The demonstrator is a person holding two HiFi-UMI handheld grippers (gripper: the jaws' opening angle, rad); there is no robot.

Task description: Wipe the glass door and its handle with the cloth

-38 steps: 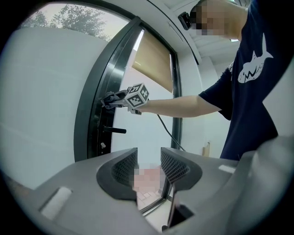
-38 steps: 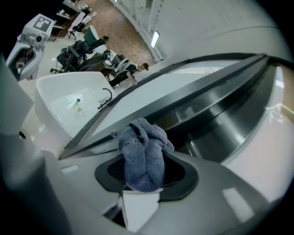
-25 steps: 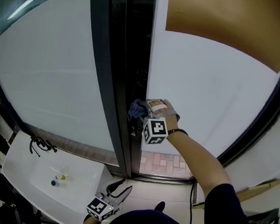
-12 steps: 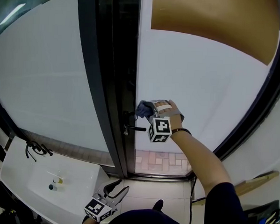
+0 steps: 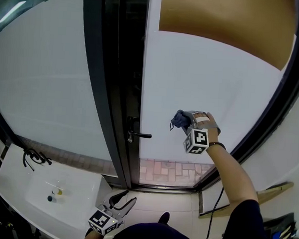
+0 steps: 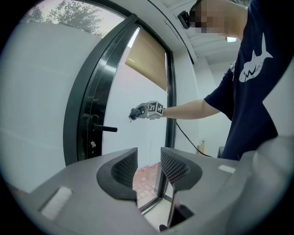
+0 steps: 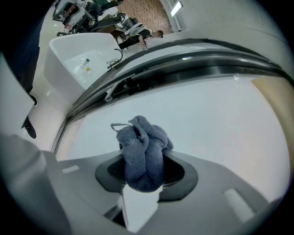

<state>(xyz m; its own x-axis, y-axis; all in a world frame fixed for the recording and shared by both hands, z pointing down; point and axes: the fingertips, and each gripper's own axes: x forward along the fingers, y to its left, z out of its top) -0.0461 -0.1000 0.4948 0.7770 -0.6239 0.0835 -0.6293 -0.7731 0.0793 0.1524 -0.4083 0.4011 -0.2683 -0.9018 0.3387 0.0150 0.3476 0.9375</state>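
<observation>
The frosted glass door has a black frame and a black lever handle on its left edge. My right gripper is shut on a bunched blue-grey cloth, held up against the glass to the right of the handle and apart from it. From the right gripper view the cloth fills the jaws, with the glass just beyond. My left gripper hangs low near the floor, open and holding nothing. The left gripper view shows its pads apart and the handle far ahead.
A white sink with a black tap stands at the lower left. A tan blind covers the top of the door glass. A black cable hangs by the right frame. Brick paving shows at the door's foot.
My right gripper with the cloth has moved right, away from the handle and onto the glass pane. The left gripper has stayed low and open.
</observation>
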